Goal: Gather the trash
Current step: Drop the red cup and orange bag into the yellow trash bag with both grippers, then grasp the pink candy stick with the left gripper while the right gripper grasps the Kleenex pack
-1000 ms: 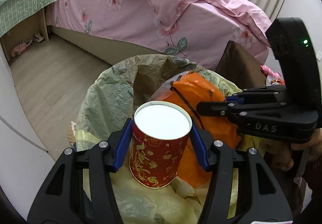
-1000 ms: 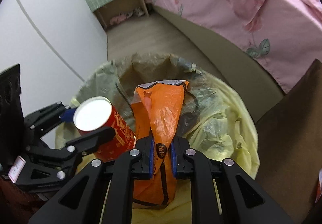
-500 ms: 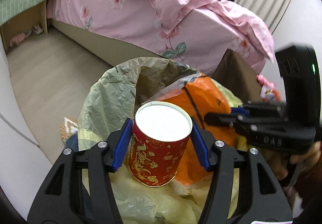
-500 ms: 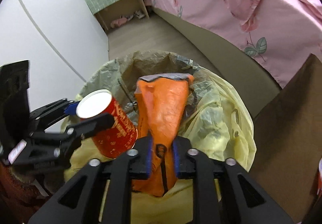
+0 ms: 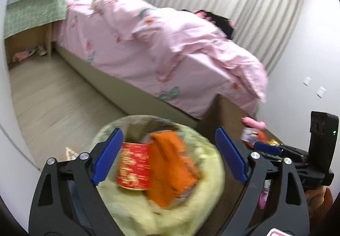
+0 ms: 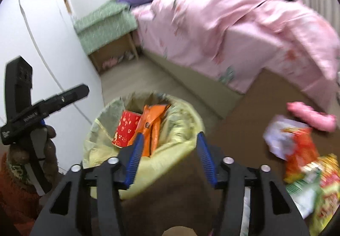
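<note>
Red with gold print, the paper cup (image 5: 133, 166) lies in the yellow-lined trash bin (image 5: 204, 189), touching the orange plastic bag (image 5: 170, 168) beside it. The left hand-held gripper (image 5: 167, 155) hangs above the bin, its jaws having just opened wide, with nothing pressed between them. The right hand-held gripper (image 6: 167, 159) has likewise just opened and grips nothing. On the brown desk (image 6: 244, 125) to the bin's right lie snack wrappers (image 6: 297, 151) and a pink toy (image 6: 310, 117). A pink-covered bed (image 5: 170, 55) stands behind.
</note>
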The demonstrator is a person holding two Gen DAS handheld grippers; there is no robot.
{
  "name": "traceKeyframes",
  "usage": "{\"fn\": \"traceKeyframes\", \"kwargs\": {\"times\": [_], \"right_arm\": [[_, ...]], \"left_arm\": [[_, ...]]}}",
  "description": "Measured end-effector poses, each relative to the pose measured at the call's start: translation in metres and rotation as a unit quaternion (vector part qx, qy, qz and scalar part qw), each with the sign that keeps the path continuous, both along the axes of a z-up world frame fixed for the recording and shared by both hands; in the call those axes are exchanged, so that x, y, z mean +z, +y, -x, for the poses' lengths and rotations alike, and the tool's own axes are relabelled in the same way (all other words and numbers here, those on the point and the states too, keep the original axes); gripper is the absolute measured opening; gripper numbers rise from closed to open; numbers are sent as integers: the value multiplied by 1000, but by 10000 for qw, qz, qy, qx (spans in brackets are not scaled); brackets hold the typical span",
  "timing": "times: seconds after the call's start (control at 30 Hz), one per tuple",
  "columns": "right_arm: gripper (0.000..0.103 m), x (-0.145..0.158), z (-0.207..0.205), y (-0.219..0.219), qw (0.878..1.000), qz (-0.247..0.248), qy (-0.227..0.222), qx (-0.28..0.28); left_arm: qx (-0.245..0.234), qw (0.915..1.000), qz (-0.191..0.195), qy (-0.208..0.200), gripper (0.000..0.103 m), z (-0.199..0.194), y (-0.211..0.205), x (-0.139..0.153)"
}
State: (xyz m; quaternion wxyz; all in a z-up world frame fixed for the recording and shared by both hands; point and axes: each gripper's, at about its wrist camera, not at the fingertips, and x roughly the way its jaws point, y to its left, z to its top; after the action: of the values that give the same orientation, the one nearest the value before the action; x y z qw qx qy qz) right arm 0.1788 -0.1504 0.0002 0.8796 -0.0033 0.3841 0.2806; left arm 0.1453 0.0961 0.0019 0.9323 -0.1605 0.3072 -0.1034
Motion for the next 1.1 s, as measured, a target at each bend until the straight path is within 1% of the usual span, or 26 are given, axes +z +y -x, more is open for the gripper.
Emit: {"fn": "traceKeyframes", "kwargs": {"times": [0.03, 0.07, 0.1, 0.17, 0.2, 0.23, 0.3, 0.33, 0.37, 0.43, 0.47, 0.5, 0.53, 0.57, 0.6, 0.63, 0.7, 0.73, 0.77, 0.8, 0.83, 0.87, 0.9, 0.97, 1.0, 1.1], "right_arm": [[63, 7, 11, -17, 9998, -43, -131, -146], [69, 11, 21, -32, 9992, -33, -258, -305], [72, 15, 30, -42, 9984, -15, -371, -431], [72, 19, 54, -76, 9955, 15, -650, -687], [72, 20, 63, -86, 9951, 59, -675, -727], [72, 18, 74, -101, 9944, 182, -649, -808], [72, 14, 91, -122, 9919, 458, -622, -1006], [72, 12, 103, -135, 9891, 610, -680, -1158], [72, 11, 111, -144, 9860, 719, -758, -1296], [72, 4, 132, -164, 9752, 1039, -948, -1710], [72, 1, 141, -173, 9720, 1107, -936, -1850], [72, -5, 150, -184, 9704, 1063, -852, -1994], [72, -10, 155, -194, 9698, 985, -773, -2091], [72, -19, 161, -208, 9686, 882, -606, -2246], [72, -24, 164, -214, 9677, 832, -493, -2330], [72, -30, 169, -222, 9660, 786, -366, -2436], [72, -42, 175, -236, 9605, 680, -148, -2696], [72, -46, 179, -241, 9596, 608, -111, -2747], [72, -50, 185, -243, 9598, 581, -123, -2744], [72, -52, 189, -239, 9593, 610, -151, -2755], [72, -56, 193, -239, 9578, 662, -189, -2792], [72, -60, 195, -242, 9547, 729, -221, -2876], [72, -63, 199, -242, 9532, 735, -226, -2924], [72, -70, 203, -248, 9514, 647, -185, -3006], [72, -72, 204, -250, 9511, 572, -158, -3033], [72, -78, 209, -253, 9527, 545, -153, -2987]], "left_arm": [[-102, 9999, -9, -25, 86, 4, -11, 3], [-213, 9998, -26, -30, 86, 6, -22, 4], [-381, 9993, -56, -16, 86, 9, -37, 4], [-704, 9975, -30, 61, 86, 14, -62, -1], [-855, 9962, 25, 139, 86, 15, -72, -4], [-1113, 9931, 147, 345, 86, 17, -91, -11], [-1438, 9873, 176, 644, 86, 20, -114, -23], [-1696, 9821, 91, 815, 86, 23, -135, -30], [-1840, 9791, 23, 869, 86, 26, -147, -34], [-2190, 9713, -138, 922, 86, 36, -173, -39], [-2457, 9646, -235, 926, 86, 43, -189, -40], [-2638, 9598, -312, 906, 86, 50, -198, -40], [-2940, 9509, -464, 848, 86, 59, -214, -39], [-3083, 9459, -577, 833, 86, 65, -223, -40], [-3165, 9424, -680, 843, 85, 71, -229, -41], [-3194, 9391, -882, 907, 83, 79, -239, -42], [-3191, 9347, -1109, 1102, 81, 89, -245, -47], [-3290, 9274, -1162, 1352, 80, 96, -250, -50], [-3392, 9220, -1097, 1508, 80, 102, -249, -53], [-3583, 9124, -908, 1760, 80, 107, -251, -56], [-3681, 9065, -773, 1918, 80, 108, -251, -60], [-3721, 9036, -716, 1997, 80, 107, -253, -64], [-3715, 9033, -713, 2026, 80, 107, -257, -67], [-3554, 9095, -699, 2041, 79, 101, -266, -74], [-3493, 9148, -654, 1920, 79, 98, -271, -74], [-3447, 9211, -662, 1685, 79, 90, -286, -76]]}}
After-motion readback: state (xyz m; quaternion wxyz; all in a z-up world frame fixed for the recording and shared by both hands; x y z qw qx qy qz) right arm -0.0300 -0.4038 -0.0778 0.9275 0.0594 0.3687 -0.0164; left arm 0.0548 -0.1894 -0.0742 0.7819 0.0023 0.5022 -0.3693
